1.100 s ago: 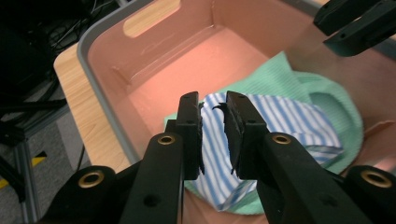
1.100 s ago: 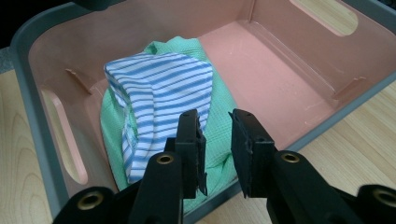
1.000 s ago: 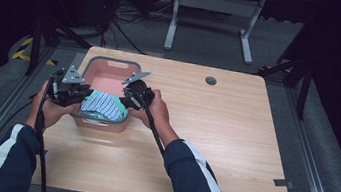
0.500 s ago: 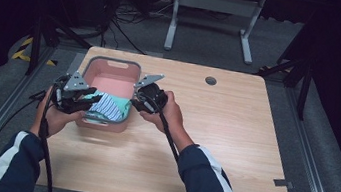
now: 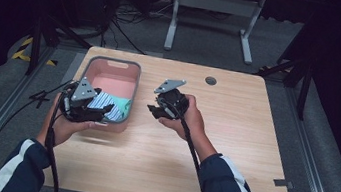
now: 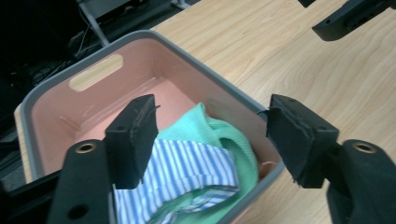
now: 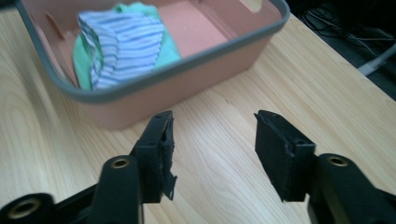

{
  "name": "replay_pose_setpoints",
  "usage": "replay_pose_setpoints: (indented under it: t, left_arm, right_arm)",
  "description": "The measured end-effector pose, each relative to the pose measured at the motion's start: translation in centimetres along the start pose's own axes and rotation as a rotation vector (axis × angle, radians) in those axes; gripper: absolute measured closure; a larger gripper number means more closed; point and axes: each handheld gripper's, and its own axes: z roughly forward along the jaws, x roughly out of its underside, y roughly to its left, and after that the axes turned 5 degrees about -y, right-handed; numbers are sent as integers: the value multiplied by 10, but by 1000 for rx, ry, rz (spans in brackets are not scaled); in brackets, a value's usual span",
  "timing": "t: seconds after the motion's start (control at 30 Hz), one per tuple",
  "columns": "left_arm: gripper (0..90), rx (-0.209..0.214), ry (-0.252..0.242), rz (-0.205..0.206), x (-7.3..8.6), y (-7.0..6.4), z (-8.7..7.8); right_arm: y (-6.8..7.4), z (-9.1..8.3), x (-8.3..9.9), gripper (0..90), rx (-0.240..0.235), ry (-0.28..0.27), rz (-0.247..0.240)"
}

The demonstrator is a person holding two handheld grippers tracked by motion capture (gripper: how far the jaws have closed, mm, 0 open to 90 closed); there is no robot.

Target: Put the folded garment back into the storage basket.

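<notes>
Nearest you, your left gripper (image 5: pixel 100 111) hangs over the near end of the pink bin (image 5: pixel 92 67), its jaws spread wide with nothing between them. In the left gripper view (image 6: pixel 210 135) the striped cloth (image 6: pixel 187 168) lies directly below and between those jaws, bunched on top of the green cloth (image 6: pixel 229 135); both sit inside the bin (image 6: pixel 60 116), pressed toward its near corner.

Your right gripper (image 5: pixel 152 109) hovers over bare table (image 5: pixel 233 135) just beside the bin's right wall, jaws also parted and holding nothing. In the right gripper view (image 7: pixel 212 149) the bin (image 7: pixel 187 70) stands just ahead of the jaws, and beyond its grey rim you can see the striped cloth (image 7: pixel 123 44) resting on the green cloth (image 7: pixel 168 51).

Past the clothes, the far half of the bin is bare pink floor up to the handle slot (image 6: pixel 95 72).

Judging from this, the packing looks essentially done: both garments are in the bin and neither gripper grips anything. No other loose cloth shows on the table, so what remains is probably only drawing your hands clear, or tucking the pile flatter if you want it tidier.
</notes>
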Motion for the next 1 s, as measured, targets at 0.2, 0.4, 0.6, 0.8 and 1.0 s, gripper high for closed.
replay_pose_setpoints:
  t: [0.2,0.4,0.6,0.8,1.0]
  left_arm:
    - [247,44,-5,26,1,-11,0]
    - [202,58,26,60,6,-18,2]
    - [195,81,12,95,10,-34,2]
    - [199,103,25,167,11,-56,3]
    - [200,141,30,190,14,-72,8]
  right_arm:
    - [-1,-14,15,351,44,31,-46]
    - [-5,-28,29,290,53,35,-48]
    - [-8,-42,46,262,72,40,-52]
    - [-11,-56,67,260,88,56,-51]
    - [-12,-67,85,259,99,56,-47]
